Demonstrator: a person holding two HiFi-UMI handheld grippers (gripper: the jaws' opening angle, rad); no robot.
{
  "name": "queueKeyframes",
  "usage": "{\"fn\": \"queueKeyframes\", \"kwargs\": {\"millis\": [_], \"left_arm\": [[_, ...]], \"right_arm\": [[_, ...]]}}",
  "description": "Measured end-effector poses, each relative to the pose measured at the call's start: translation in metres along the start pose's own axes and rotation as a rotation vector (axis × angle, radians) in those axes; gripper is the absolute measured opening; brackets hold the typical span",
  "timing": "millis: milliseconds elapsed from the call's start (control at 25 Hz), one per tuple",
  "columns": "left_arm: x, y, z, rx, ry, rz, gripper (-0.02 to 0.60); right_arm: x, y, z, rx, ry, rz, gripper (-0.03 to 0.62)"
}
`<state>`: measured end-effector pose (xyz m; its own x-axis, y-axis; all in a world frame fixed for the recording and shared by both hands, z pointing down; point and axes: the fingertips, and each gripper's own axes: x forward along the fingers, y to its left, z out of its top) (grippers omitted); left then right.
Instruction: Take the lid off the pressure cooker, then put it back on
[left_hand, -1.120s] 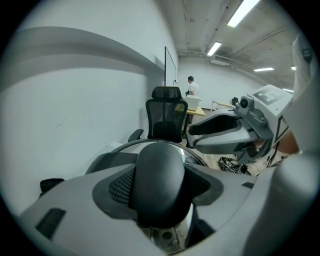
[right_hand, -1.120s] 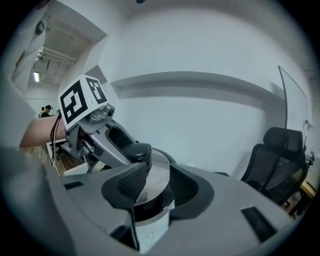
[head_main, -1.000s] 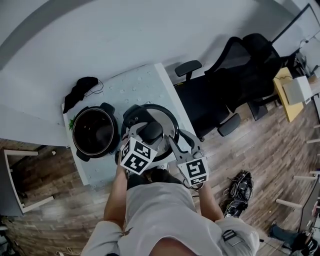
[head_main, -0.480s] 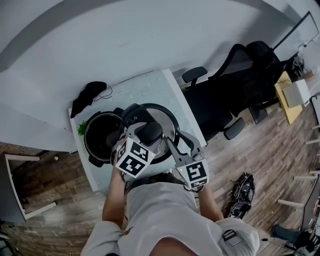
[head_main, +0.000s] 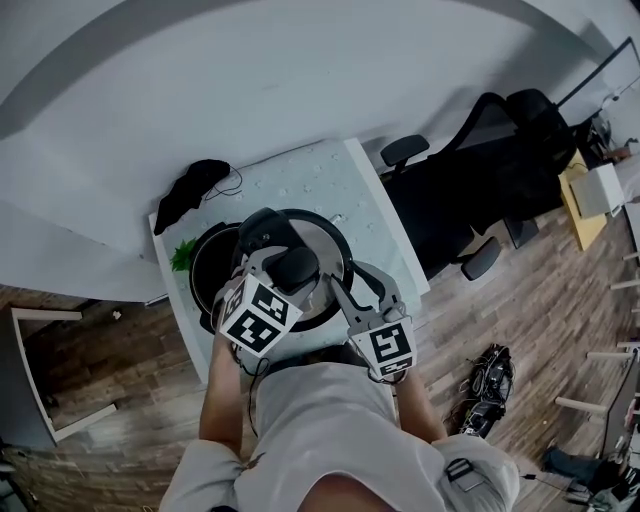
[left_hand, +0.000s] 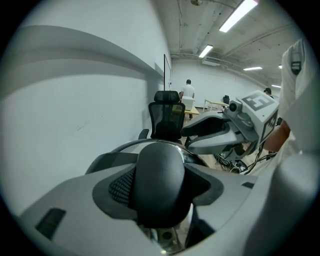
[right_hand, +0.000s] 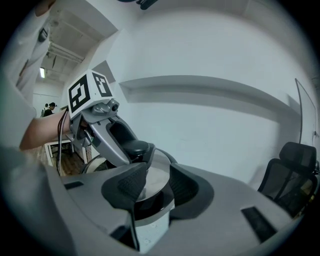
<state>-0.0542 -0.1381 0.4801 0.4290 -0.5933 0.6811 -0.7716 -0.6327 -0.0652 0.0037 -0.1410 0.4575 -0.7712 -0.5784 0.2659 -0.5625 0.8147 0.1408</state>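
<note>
While my left gripper (left_hand: 160, 186) has its fingers closed tight on the rounded black knob (left_hand: 159, 167) of the round steel lid with a black rim (head_main: 328, 243), my right gripper (right_hand: 150, 187) has its fingers drawn in on either side of that black rim, which fills the gap between the pads. So both tools carry the lid and neither is free. In the head view the lid sits off-centre from the black pressure cooker pot (head_main: 198, 262). It covers the pot's right part, while the left part of the dark open mouth is exposed. I cannot tell from these views whether the lid touches the pot's edge or hangs just above it. My reading is that step 1, getting the lid off, is done, since the lid is plainly unseated. What is left is step 2: centring it over the mouth, lowering it flat and letting go with both grippers. The pot stands on the pale dotted desk (head_main: 305, 180), near its left edge, with a crumpled black item and thin cable (head_main: 195, 188) beyond it and a small green thing (head_main: 182, 254) just beside it. As for writing, I can read no brand or label on the lid, knob or pot. The only print is the square black-and-white marker pattern on the 2 gripper cubes (head_main: 258, 318), which carries no words.
</note>
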Motion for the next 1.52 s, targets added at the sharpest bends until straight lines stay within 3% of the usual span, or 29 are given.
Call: {"fn": "queueKeyframes", "kwargs": {"millis": [880, 1520], "left_arm": [[-0.029, 0.057, -0.087, 0.03, 0.114, -0.111, 0.273], [-0.022, 0.072, -0.114, 0.01, 0.15, -0.138, 0.275]], "right_arm": [[0.068, 0.069, 0.007, -0.003, 0.053, 0.054, 0.146], [0.085, 0.09, 0.002, -0.007, 0.084, 0.094, 0.146]]}}
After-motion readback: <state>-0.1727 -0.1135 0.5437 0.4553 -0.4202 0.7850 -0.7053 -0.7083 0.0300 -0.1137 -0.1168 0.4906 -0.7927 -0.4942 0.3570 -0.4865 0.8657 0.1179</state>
